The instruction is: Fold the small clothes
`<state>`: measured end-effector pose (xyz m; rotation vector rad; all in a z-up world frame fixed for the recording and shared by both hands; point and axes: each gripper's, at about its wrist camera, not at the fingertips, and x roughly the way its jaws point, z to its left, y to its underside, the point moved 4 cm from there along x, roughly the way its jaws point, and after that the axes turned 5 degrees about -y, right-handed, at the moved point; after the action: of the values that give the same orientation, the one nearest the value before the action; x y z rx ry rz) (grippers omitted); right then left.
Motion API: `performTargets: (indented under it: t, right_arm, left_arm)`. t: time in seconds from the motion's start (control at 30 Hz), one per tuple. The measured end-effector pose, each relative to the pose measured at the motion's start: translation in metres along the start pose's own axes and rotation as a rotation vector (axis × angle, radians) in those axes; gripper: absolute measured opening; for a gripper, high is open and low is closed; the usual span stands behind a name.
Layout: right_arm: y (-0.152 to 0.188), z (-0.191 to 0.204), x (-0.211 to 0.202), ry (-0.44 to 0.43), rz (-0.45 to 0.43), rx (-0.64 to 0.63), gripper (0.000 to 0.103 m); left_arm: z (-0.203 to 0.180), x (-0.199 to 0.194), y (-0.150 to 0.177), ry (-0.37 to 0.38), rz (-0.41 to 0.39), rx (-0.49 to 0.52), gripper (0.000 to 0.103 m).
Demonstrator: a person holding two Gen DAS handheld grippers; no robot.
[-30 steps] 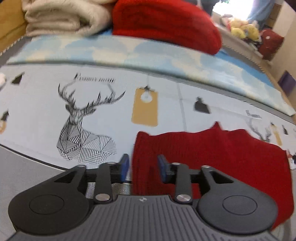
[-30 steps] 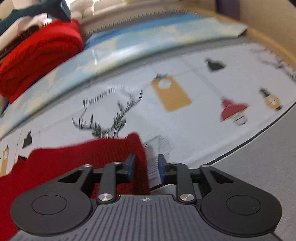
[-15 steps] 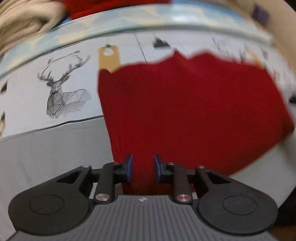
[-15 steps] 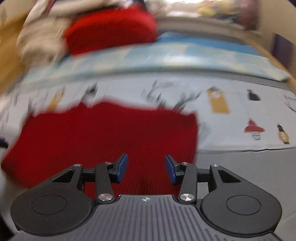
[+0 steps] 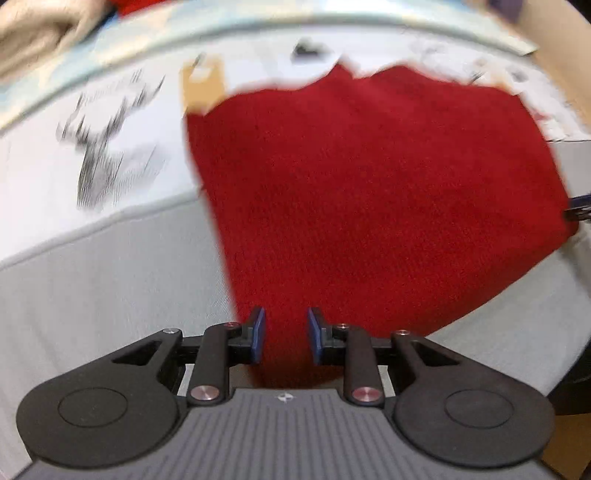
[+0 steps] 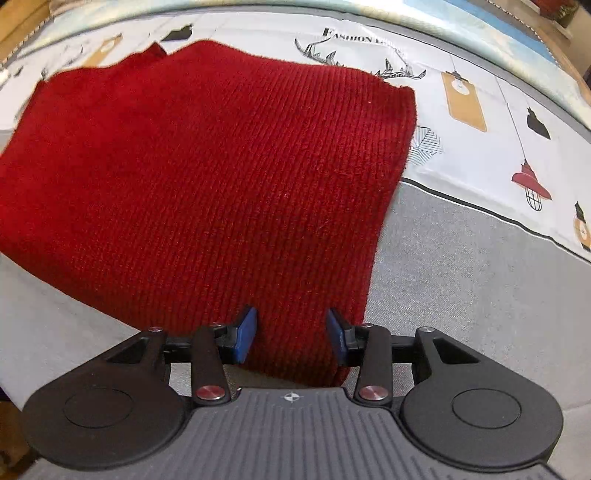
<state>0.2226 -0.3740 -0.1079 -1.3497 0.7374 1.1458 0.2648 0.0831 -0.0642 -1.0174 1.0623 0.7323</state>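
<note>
A red ribbed knit garment [image 5: 369, 192] lies spread flat on the bed, half on the printed sheet and half on the grey cover. My left gripper [image 5: 284, 334] is open, its blue pads on either side of the garment's near left corner. The garment [image 6: 207, 177] fills the right wrist view. My right gripper [image 6: 291, 339] is open wider, its pads astride the near right corner. I cannot tell whether any pad touches the cloth. The right gripper's tip shows at the far right edge of the left wrist view [image 5: 580, 210].
The printed sheet [image 6: 480, 92] with deer and lamp motifs lies beyond the garment. The grey cover [image 6: 461, 277] runs along the near side. A beige folded blanket [image 5: 33, 33] sits blurred at the far left. A wooden bed edge [image 5: 561, 55] borders the right.
Both grippers pulled back toward the near edge, drawing the red garment out flat across the bed. The right jaws have opened wider; the left jaws have opened slightly from their grip.
</note>
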Motion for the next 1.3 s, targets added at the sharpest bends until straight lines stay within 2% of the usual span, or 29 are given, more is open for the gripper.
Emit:
performTargets:
  t: [0.07, 0.13, 0.27, 0.37, 0.43, 0.53, 0.57, 0.6, 0.83, 1.13, 1.3]
  right_arm:
    - [0.003, -0.004, 0.001, -0.010, 0.005, 0.009, 0.043]
    - [0.001, -0.003, 0.000, -0.011, 0.001, 0.003, 0.043]
    - [-0.006, -0.001, -0.016, -0.037, -0.061, 0.032, 0.044]
    - [-0.010, -0.006, -0.029, -0.054, -0.116, 0.047, 0.045]
    - [-0.005, -0.008, -0.024, -0.026, -0.085, 0.045, 0.045]
    - [0.008, -0.007, -0.006, 0.047, 0.022, -0.015, 0.045]
    - [0.010, -0.005, -0.005, 0.056, 0.029, -0.033, 0.046]
    - [0.010, -0.004, -0.007, 0.057, 0.024, -0.036, 0.046]
    - [-0.004, -0.005, -0.027, 0.056, -0.091, -0.001, 0.046]
    - [-0.022, -0.005, -0.049, 0.094, -0.240, 0.030, 0.047]
    - [-0.028, -0.008, -0.049, 0.108, -0.269, 0.049, 0.047]
  left_arm:
    - [-0.002, 0.016, 0.009, -0.069, 0.067, 0.062, 0.030]
    - [-0.003, 0.012, 0.007, -0.074, 0.050, 0.076, 0.030]
    - [0.002, -0.016, -0.004, -0.012, -0.071, -0.015, 0.032]
    - [-0.005, -0.023, -0.008, 0.047, -0.097, -0.024, 0.034]
    - [-0.010, -0.014, -0.010, 0.039, -0.061, 0.020, 0.039]
    - [-0.017, 0.011, 0.000, -0.047, 0.043, 0.112, 0.050]
    - [-0.018, 0.013, 0.000, -0.068, 0.045, 0.134, 0.056]
    - [-0.018, 0.011, -0.002, -0.075, 0.034, 0.136, 0.057]
    - [0.008, -0.011, -0.020, -0.103, -0.102, 0.008, 0.063]
    - [0.019, -0.026, -0.029, -0.131, -0.143, -0.066, 0.065]
    - [0.019, -0.030, -0.027, -0.128, -0.152, -0.085, 0.065]
